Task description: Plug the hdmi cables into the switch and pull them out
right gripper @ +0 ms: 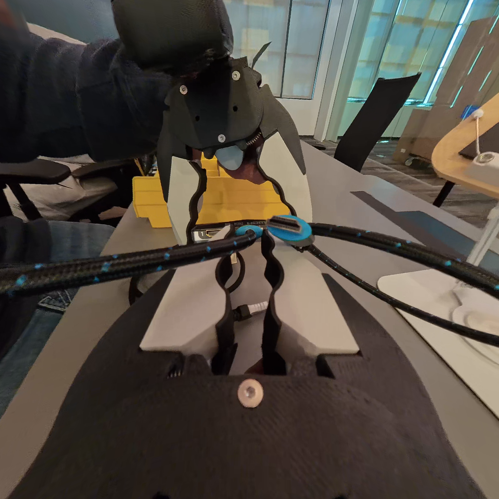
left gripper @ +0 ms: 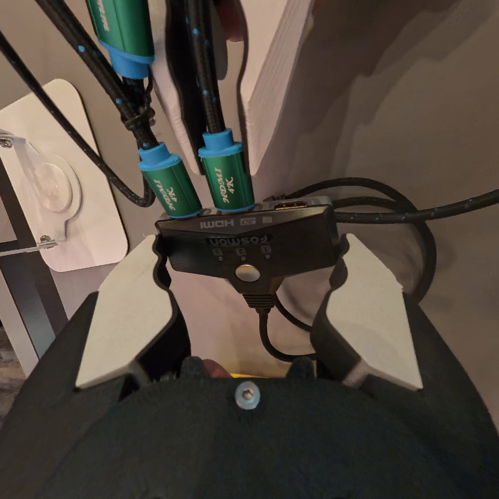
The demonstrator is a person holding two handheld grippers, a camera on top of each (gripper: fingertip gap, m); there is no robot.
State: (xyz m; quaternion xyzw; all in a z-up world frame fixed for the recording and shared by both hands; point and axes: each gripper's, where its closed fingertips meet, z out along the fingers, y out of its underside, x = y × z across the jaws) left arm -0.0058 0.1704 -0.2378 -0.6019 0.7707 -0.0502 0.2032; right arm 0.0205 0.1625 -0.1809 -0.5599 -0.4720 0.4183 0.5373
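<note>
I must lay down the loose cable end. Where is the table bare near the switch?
Bare: the grey table left of the right gripper, beside the braided cable; also the stretch right of the loose plug, before the dark strip. Crowded: around the switch in the left gripper, where jaws, plugs and cables meet; yellow box behind, white base right.

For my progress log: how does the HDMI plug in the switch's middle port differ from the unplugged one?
The middle HDMI plug is seated in the switch, metal tip hidden; the loose HDMI plug is out, tip bare. The middle plug's collar sits between the fingers of the right gripper; the loose plug lies outside them. Both have green shells and blue collars.
</note>
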